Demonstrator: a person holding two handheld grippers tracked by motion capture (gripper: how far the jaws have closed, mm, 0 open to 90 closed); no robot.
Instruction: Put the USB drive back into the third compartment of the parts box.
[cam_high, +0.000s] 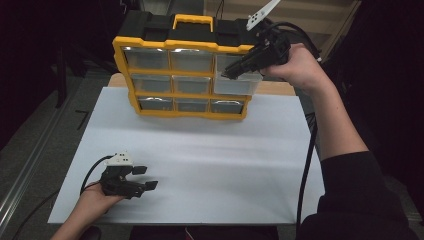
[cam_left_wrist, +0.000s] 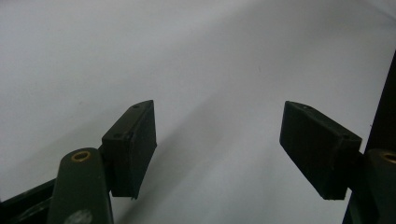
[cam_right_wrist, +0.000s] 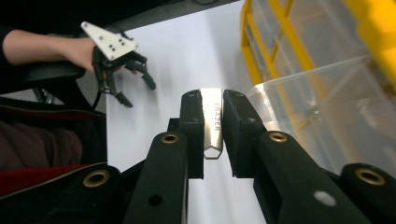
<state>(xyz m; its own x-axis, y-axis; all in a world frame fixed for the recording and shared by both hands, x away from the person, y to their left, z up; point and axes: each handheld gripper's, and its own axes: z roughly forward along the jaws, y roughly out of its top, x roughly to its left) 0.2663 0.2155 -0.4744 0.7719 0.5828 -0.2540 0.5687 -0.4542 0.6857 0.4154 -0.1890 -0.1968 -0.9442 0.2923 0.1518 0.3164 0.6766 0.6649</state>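
A yellow-framed plastic organiser cabinet with a black top and a yellow carry handle (cam_high: 185, 70) stands at the far edge of a white tabletop (cam_high: 210, 165), its three rows of clear plastic drawers facing the person seated at the near side. The person's right hand (cam_high: 295, 65) is raised to the cabinet's upper right corner and holds the right gripper (cam_high: 231, 73), whose black jaws point at a clear plastic drawer (cam_high: 235, 82) drawn partly out of the right-hand column, standing proud of the drawers beside it.

In the right gripper view, that gripper (cam_right_wrist: 213, 122) is clenched on a small flat silver metal bar with engraved lettering (cam_right_wrist: 213, 128), the two black pads pressed against its sides. The bar sits upright between the jaws, just beside the rim of the open clear drawer (cam_right_wrist: 322, 107); whether it touches the drawer cannot be told. The yellow frame (cam_right_wrist: 275, 42) runs along the right of that view.

At the near left of the table, the left hand (cam_high: 95, 200) rests low with the left gripper (cam_high: 145, 177), which lies well apart from the cabinet. Its jaws are spread wide and grasp nothing; in the left gripper view the gripper (cam_left_wrist: 217, 149) frames bare white tabletop (cam_left_wrist: 196, 60) between its pads. The same gripper appears in the distance in the right gripper view (cam_right_wrist: 135, 91), jaws parted, a grey three-cornered plate on top.
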